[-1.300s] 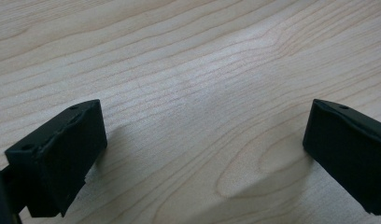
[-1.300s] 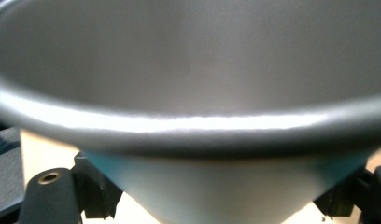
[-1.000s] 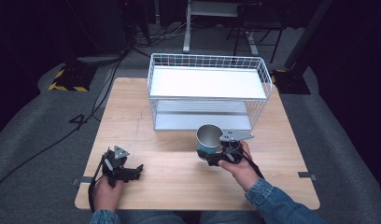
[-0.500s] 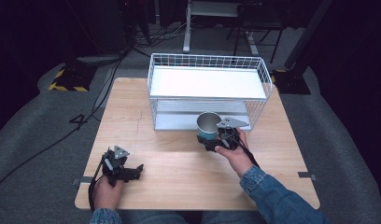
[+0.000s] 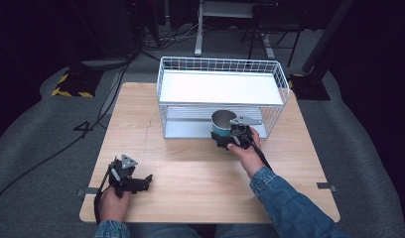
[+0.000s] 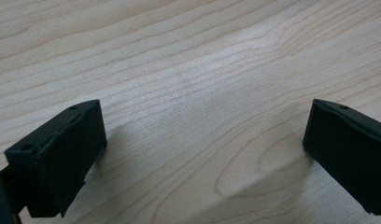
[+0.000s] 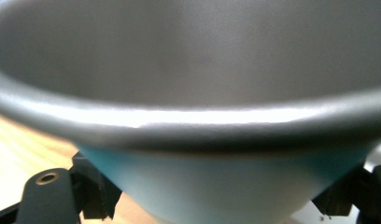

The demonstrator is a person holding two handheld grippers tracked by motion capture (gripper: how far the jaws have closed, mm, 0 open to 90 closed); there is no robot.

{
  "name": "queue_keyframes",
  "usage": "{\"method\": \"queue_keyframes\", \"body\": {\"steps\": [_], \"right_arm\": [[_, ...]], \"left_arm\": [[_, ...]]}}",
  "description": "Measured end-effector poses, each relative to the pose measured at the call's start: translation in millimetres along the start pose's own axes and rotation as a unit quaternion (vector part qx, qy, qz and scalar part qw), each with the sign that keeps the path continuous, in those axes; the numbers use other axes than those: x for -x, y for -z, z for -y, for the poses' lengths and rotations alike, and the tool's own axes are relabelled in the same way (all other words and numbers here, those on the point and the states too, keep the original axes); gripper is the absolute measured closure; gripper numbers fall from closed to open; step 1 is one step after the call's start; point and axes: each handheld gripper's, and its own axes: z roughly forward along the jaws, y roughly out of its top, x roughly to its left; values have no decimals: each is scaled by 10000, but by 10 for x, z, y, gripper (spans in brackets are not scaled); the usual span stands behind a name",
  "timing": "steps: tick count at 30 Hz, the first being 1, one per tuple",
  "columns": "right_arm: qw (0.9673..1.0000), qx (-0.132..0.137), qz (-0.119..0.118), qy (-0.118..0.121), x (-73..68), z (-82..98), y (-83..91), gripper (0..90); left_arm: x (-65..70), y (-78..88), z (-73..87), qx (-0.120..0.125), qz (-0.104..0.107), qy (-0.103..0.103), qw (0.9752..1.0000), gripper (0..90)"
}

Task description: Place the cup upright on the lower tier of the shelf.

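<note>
Right gripper (image 5: 229, 135) clamped on teal cup (image 5: 222, 124), at the open front of the wire rack (image 5: 220, 64), level with its lower shelf. Step in hand looks like carrying the cup in. Next: ease it under the upper shelf, set down upright. Left gripper (image 5: 147, 179) jaws wide, empty, near the table (image 5: 200, 168) front, well apart from the rack.

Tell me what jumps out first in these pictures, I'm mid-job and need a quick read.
The teal metal cup stands out first, clamped in the right tongs at the front opening of the white wire shelf rack, level with its lower tier. That rack sits at the far middle of the wooden table. At the near left corner, the left tongs rest open on the bare wood.
</note>
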Motion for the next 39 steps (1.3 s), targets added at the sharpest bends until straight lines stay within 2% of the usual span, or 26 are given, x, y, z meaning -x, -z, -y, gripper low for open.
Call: {"method": "queue_keyframes", "body": {"steps": [4, 13, 18, 29, 30, 39], "right_arm": [[9997, 5, 224, -38, 59, -17, -76, 200], [9990, 141, 409, -91, 123, -35, -243, 200], [9987, 188, 469, -13, 116, -33, -340, 200], [9974, 312, 651, -64, 176, -47, -536, 199], [9971, 335, 676, -10, 189, -50, -554, 199], [9967, 307, 739, -152, 251, -44, -644, 199]], "left_arm": [[0, 0, 0, -2, 0, -2, 10000, 0], [-1, 0, 0, -1, 7, -3, 10000, 0], [-1, 0, 0, -3, 9, -2, 10000, 0], [0, 0, 0, -2, 7, 0, 10000, 1], [0, 0, 0, -2, 7, -2, 10000, 0], [0, 0, 1, -1, 7, -1, 10000, 0]]}}
